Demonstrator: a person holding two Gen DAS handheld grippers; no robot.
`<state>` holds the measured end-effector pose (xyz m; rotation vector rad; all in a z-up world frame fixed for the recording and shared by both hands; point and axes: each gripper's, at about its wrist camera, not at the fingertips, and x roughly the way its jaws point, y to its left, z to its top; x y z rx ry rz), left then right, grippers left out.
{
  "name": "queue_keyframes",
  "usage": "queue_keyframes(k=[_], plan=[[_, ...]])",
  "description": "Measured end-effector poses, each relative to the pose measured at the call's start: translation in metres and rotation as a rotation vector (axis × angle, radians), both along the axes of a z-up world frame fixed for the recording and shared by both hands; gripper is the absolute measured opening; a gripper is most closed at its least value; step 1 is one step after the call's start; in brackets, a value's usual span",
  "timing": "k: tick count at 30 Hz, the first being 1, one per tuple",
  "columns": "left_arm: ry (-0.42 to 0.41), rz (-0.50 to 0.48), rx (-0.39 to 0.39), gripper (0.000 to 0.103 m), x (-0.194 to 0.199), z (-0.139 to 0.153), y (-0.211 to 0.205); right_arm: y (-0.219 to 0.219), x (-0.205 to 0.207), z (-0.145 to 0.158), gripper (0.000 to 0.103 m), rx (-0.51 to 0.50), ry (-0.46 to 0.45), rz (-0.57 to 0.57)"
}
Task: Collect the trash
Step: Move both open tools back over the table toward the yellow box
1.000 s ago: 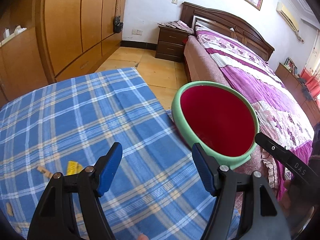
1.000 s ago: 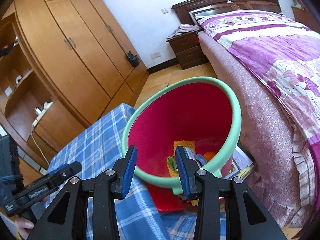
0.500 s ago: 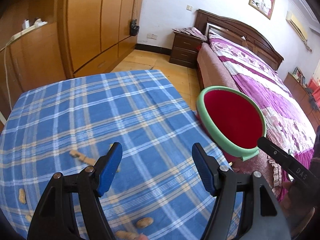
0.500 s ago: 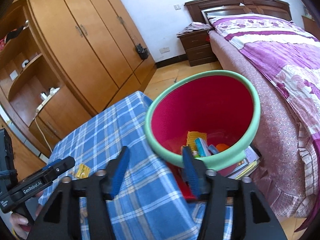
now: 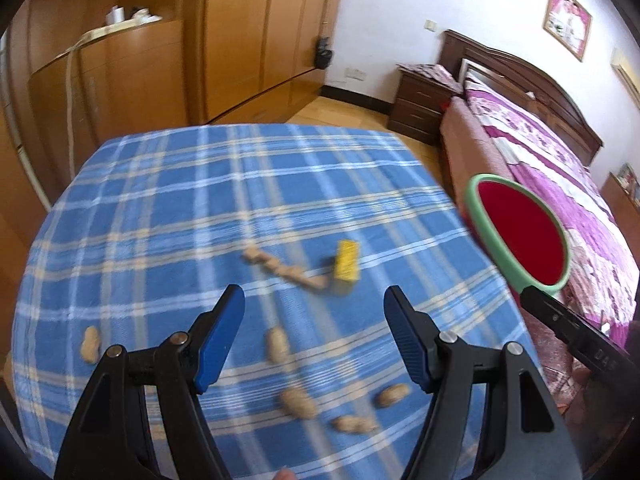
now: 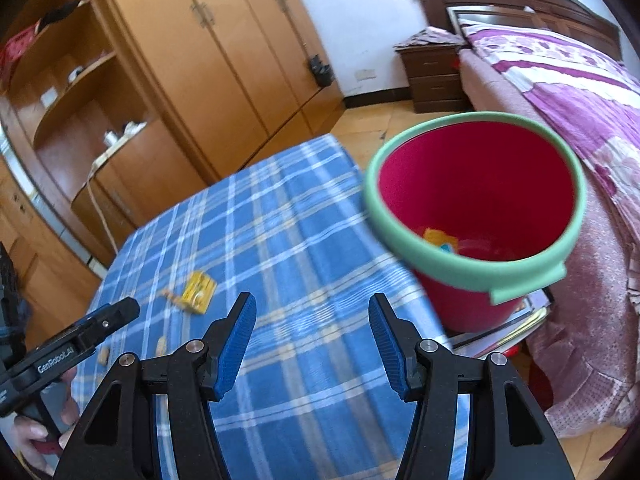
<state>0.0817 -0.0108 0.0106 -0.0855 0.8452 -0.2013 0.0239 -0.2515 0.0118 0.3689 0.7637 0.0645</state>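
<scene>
**Both tongs hanging empty over the littered table**

The left tongs (image 5: 314,312) are standing wide open above the table (image 5: 168,208) with its blue checked cloth, and nothing is lying between the blue pads. In the middle of the left view a yellow wrapper (image 5: 346,261) is lying beside a row of peanut shells (image 5: 284,266); more whole peanuts (image 5: 277,345) are scattered lower in the frame. The right tongs (image 6: 312,326) have just been opening and are holding nothing. The red bucket with green rim (image 6: 476,216) is standing at the upper right of the right view, just beside the table edge, with some trash lying on its bottom.
</scene>
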Motion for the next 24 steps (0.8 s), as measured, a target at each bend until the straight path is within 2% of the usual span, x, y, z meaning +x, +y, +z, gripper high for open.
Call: queue_keyframes(k=[15,24], plan=[[0.059,0.161,-0.008,0.072,0.006,-0.031,0.064,0.068,0.03,-0.012,0.06,-0.04,0.076,0.143],[0.081,0.235,0.017,0.072,0.011,-0.044,0.086,0.104,0.053,-0.022,0.06,-0.016,0.102,0.157]])
